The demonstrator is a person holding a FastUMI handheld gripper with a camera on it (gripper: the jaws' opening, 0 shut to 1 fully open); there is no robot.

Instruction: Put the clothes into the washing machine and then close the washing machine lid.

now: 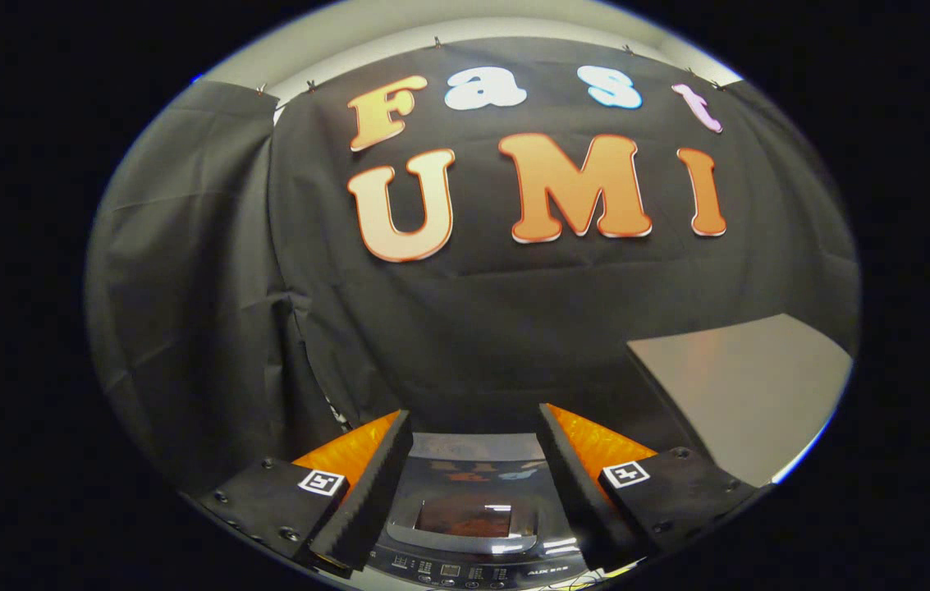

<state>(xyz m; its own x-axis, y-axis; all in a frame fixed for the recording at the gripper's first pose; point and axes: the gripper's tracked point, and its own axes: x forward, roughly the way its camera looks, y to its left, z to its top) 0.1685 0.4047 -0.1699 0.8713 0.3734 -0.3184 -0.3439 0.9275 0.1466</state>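
the fingers [473,492] are spread with nothing between them, held above the washing machine [473,525], whose lid looks shut.

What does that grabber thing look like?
The hand-held gripper has two wedge-shaped fingers with ridged, foam-like inner faces. Each sits on a flat mount with round screws and a small square black-and-white marker sticker. Its fingers are spread open above the glossy-lidded grey washing machine.
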